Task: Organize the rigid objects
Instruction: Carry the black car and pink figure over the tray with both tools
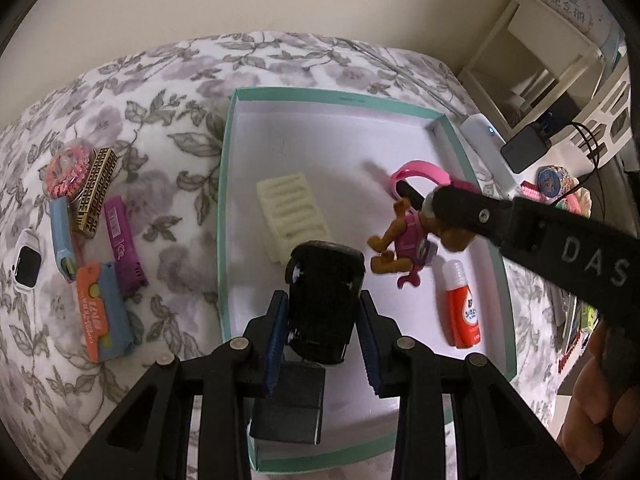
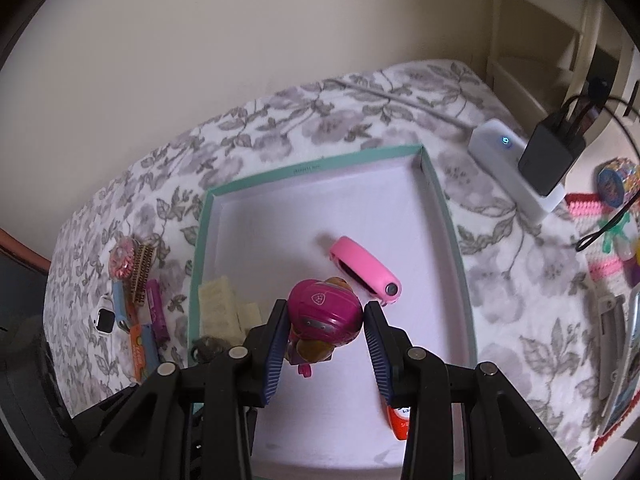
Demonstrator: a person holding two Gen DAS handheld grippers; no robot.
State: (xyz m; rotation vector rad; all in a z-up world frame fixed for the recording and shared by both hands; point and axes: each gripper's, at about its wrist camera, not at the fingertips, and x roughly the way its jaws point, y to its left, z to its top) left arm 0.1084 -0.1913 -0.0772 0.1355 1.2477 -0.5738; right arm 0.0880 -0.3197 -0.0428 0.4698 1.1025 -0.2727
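The left gripper (image 1: 324,312) is clamped on a black car key (image 1: 324,304) whose long axis points forward along its fingers, while the right gripper (image 2: 325,334) pinches a pink toy figure (image 2: 324,318).

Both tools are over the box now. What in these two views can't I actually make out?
- Glue bottle: right wrist view, mostly hidden behind the right tool.
- Black object in the left tool: left wrist view, too dark to identify.
- Toy figure's head: left wrist view, covered by the right tool's finger.
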